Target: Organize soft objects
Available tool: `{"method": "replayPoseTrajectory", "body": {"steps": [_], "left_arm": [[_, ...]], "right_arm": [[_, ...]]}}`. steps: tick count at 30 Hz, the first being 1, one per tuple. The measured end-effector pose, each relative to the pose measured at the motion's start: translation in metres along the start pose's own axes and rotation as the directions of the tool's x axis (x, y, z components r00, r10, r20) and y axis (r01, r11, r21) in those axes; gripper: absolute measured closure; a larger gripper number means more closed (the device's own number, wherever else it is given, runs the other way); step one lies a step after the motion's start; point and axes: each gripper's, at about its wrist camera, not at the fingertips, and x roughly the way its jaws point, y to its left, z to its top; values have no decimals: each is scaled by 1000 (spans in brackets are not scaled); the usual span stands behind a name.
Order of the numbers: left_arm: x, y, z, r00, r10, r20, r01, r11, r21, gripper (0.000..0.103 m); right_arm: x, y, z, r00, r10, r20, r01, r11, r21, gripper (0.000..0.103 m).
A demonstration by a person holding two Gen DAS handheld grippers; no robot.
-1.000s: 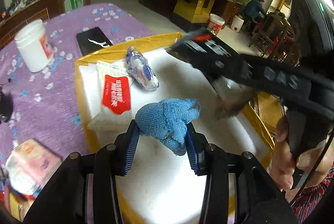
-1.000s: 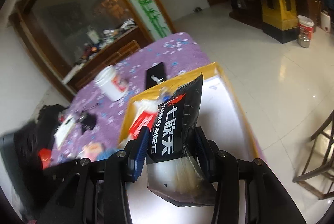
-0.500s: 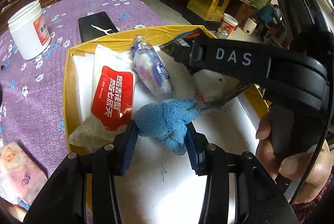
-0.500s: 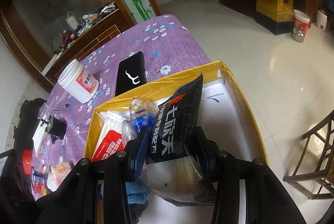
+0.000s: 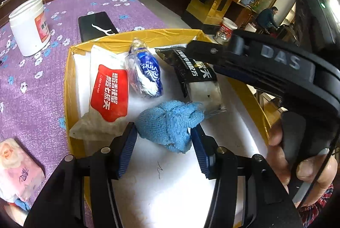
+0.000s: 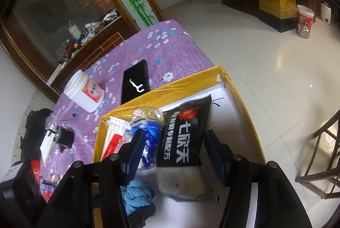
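I had both grippers over the yellow box [image 5: 70, 87] at the bench's near edge, both jaws having just been opening. The left gripper [image 5: 163, 143] straddled the blue cloth [image 5: 167, 123], which lay on the box floor, pads apparently clear of it, though I couldn't be sure at the right pad. The right gripper [image 6: 174, 151] stood parted around the black pouch [image 6: 187, 138], whose long axis ran away from me toward the far wall. Next I would draw both straight back.

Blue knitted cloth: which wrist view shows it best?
The left wrist view: the blue knitted cloth lies whole and unobstructed inside the yellow box. The right wrist view shows only part, behind a finger.
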Motion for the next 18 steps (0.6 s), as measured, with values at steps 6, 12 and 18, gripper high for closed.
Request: {"method": "replayPoseTrajectory", "body": {"steps": [6,12,18], "left_arm": [[-19,-3,-7,999,-28,17,28,999,20,52],[-38,-1,-23,999,-29,36,28,998,50,52],[-52,0,-43,998,-23,58,19,996,82,52]], "right_arm": [[-37,-2,-16,998,40,58,-42,999,28,43],[-70,-4,-46,989,98,114,-106,992,67,42],[-85,-1,-73,978,154,138,-167,982,91,42]]}}
